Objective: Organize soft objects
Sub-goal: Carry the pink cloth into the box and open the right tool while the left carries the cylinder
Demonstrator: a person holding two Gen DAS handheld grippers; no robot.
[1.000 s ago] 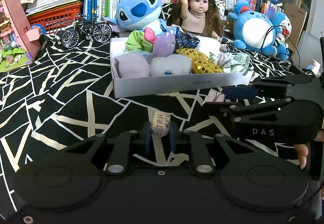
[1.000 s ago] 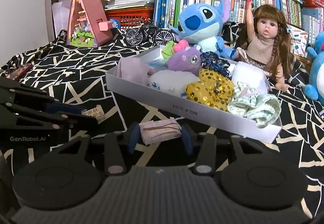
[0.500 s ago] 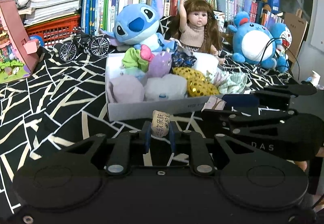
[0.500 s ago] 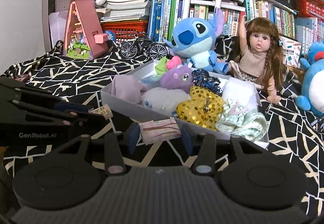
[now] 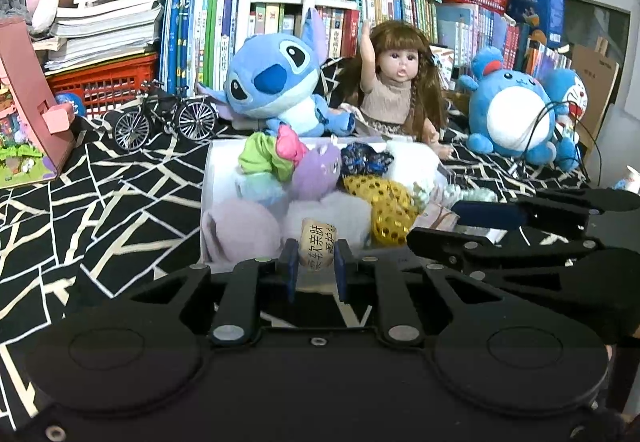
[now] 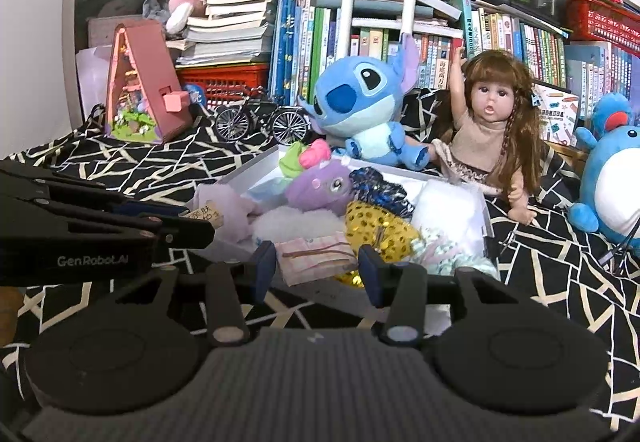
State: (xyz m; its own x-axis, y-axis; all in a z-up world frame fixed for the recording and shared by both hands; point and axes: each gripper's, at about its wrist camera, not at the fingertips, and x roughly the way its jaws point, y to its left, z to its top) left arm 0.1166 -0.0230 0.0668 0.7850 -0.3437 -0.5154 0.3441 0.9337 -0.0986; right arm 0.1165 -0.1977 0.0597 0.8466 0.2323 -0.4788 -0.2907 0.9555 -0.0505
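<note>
Left wrist view: left gripper (image 5: 316, 269), fingers clamped on a small cream packet (image 5: 318, 250) printed with dark characters, held up in front of the near wall of the white box (image 5: 208, 178). Box contents, packed close: pale lilac soft piece (image 5: 240, 230) at near left, white fluffy piece (image 5: 332, 212) beside it, purple plush (image 5: 316, 172) behind, green and pink plush (image 5: 272, 156) at the back left, gold sequinned item (image 5: 380, 202) to the right, dark blue sequinned item (image 5: 366, 160) behind that. Behind the box, on the black cloth with pale lines (image 5: 100, 194): blue plush (image 5: 280, 82), doll (image 5: 396, 90), round blue and white plush (image 5: 512, 110). Model bicycle (image 5: 164, 114) stands to the left, red basket (image 5: 104, 86) behind it. The right gripper (image 5: 492, 226) enters from the right, level with the box's near right corner. Right wrist view: right gripper (image 6: 318, 266), fingers clamped on a folded pink checked cloth (image 6: 316, 258), carried over the box's near edge, in front of the gold sequinned item (image 6: 376, 226). Left gripper (image 6: 192, 222) reaches in from the left, its cream packet (image 6: 206, 218) at the box's left end by the lilac piece (image 6: 228, 206). Pink toy house (image 6: 144, 82) stands far left; books (image 6: 400, 38) line the back.
</note>
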